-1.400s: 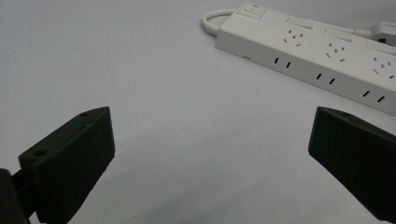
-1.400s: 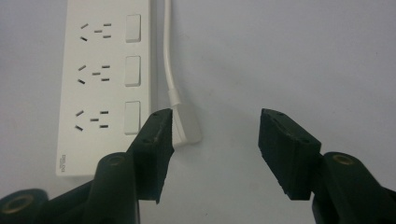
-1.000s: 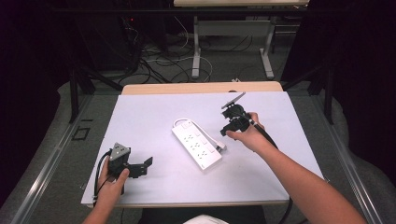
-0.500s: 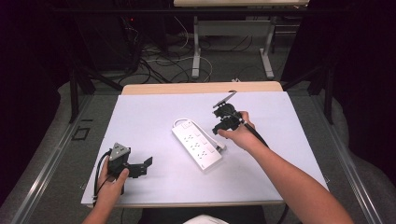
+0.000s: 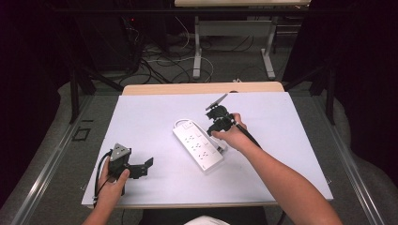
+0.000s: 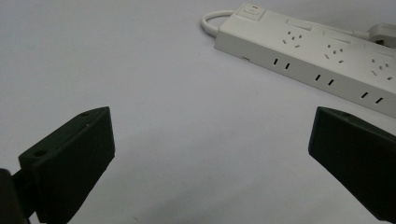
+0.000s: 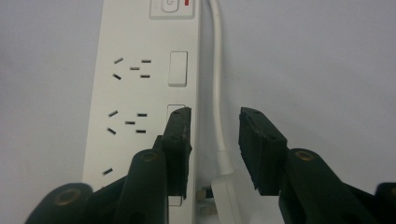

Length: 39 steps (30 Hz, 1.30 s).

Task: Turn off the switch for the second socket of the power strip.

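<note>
A white power strip [image 5: 199,146] lies at an angle in the middle of the pale table [image 5: 150,110]. Its white cord [image 7: 217,70] runs along one side to a plug [image 7: 228,193]. My right gripper [image 5: 218,131] hangs over the strip's right edge. In the right gripper view its jaws [image 7: 215,126] have just been closing and straddle the cord and plug with a gap on each side, not pressing. My left gripper [image 5: 143,168] rests near the front left of the table, open and holding nothing. In the left gripper view it [image 6: 210,154] faces the strip [image 6: 317,60] from a distance.
The table has a wooden far edge [image 5: 202,88]. Beyond it are desk legs [image 5: 197,51] and loose cables [image 5: 159,65] on the floor. A black cable [image 5: 248,138] trails from the right gripper along the forearm. Bare tabletop lies to the left and right of the strip.
My right gripper has moved left and slightly down, from beside the strip to over its right edge, and its jaws stand narrower. The left gripper has stayed put.
</note>
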Tool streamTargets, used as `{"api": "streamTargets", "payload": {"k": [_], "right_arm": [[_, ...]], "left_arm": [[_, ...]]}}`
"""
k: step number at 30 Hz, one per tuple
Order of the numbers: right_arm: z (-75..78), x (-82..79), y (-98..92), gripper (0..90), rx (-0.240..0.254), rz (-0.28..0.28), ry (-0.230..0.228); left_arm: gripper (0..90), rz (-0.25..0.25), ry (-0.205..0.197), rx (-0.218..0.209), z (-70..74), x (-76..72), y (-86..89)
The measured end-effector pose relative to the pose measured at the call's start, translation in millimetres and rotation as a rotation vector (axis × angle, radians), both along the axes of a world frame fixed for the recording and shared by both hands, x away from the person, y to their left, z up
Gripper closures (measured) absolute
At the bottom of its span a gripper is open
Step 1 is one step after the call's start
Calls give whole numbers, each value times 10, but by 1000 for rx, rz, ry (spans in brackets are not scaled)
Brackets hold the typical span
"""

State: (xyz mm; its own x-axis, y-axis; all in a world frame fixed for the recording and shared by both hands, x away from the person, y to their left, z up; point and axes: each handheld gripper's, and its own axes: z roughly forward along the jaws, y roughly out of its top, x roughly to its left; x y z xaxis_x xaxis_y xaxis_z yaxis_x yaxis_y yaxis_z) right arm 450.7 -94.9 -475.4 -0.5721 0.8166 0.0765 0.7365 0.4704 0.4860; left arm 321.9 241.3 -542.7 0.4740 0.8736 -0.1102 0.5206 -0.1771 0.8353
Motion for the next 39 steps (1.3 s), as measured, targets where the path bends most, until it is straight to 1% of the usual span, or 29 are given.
{"api": "streamTargets", "payload": {"k": [1, 2, 3, 5, 6, 7, 8, 9, 10, 11, 12, 13, 16, 17, 19, 20, 21, 22, 25, 26, 27, 28, 30, 31, 33, 34, 37, 38, 39], "right_arm": [[-16, 3, 13, 669, 2, 5, -4], [-24, 3, 33, 688, -15, 18, 14], [-24, 3, 33, 688, -15, 18, 14], [-51, 10, 57, 722, -30, 30, 22], [-60, 7, 74, 733, -12, 28, 28], [-60, 7, 74, 733, -12, 28, 28], [-33, 15, 76, 751, -64, 43, 68], [-33, 15, 76, 751, -64, 43, 68], [-99, 10, 106, 769, -12, 30, 25], [-144, 11, 120, 781, 26, 24, -9], [-144, 11, 120, 781, 26, 24, -9], [-122, 13, 125, 799, -25, 37, 28], [-131, 11, 142, 823, -21, 37, 42], [-127, 13, 146, 835, -34, 41, 53], [-156, 18, 158, 864, -42, 46, 49], [-159, 21, 163, 869, -56, 51, 59], [-159, 21, 163, 869, -56, 51, 59], [-194, 21, 178, 880, -38, 56, 43], [-201, 18, 190, 890, -43, 59, 51], [-208, 16, 197, 896, -37, 59, 51], [-203, 16, 200, 899, -40, 61, 62], [-214, 15, 206, 900, -34, 57, 59], [-223, 17, 213, 900, -35, 60, 62], [-233, 19, 216, 900, -39, 62, 55], [-241, 16, 227, 900, -35, 63, 64], [-248, 12, 235, 900, -43, 62, 71], [-259, 15, 243, 900, -46, 67, 65], [-255, 15, 247, 900, -64, 71, 75], [-255, 15, 247, 900, -64, 71, 75]], "left_arm": [[4, -1, 0, 0, 0, 0, 0], [4, -1, 0, 0, 0, 0, 0], [4, -1, 0, 0, 0, -1, 0], [4, -1, 1, 1, 0, 0, -1], [4, -1, 1, 2, 0, 0, -1], [4, -1, 0, 0, 0, 0, -2], [4, -1, 0, 0, 0, 0, -2], [4, -1, 0, 0, 1, 0, -2], [4, -2, -1, 0, 0, 1, -1], [4, -2, -2, 0, 0, 2, -1], [4, -3, -1, 1, 0, 2, 0], [4, -2, 0, 1, 0, 1, -1], [4, -3, -1, 0, -1, 3, -1], [4, -3, -1, 1, 0, 3, 0], [4, -3, -2, 1, 0, 3, 0], [4, -3, -2, 1, 0, 3, 1], [4, -3, -2, 1, 0, 3, 1], [4, -3, -2, 1, 0, 3, 1], [4, -3, -2, 1, -1, 4, 1], [4, -3, -2, 1, -1, 4, 1], [4, -3, -2, 1, -1, 4, 1], [4, -3, -1, 2, 0, 3, 2], [4, -2, -1, 1, 0, 3, 2], [4, -2, -1, 1, 0, 3, 2], [4, -2, -2, 0, 1, 3, 1], [4, -3, -1, 1, 1, 3, 2], [4, -3, -1, 1, 0, 4, 2], [4, -3, -1, 2, 0, 4, 3], [4, -3, -1, 2, 0, 4, 3]]}}
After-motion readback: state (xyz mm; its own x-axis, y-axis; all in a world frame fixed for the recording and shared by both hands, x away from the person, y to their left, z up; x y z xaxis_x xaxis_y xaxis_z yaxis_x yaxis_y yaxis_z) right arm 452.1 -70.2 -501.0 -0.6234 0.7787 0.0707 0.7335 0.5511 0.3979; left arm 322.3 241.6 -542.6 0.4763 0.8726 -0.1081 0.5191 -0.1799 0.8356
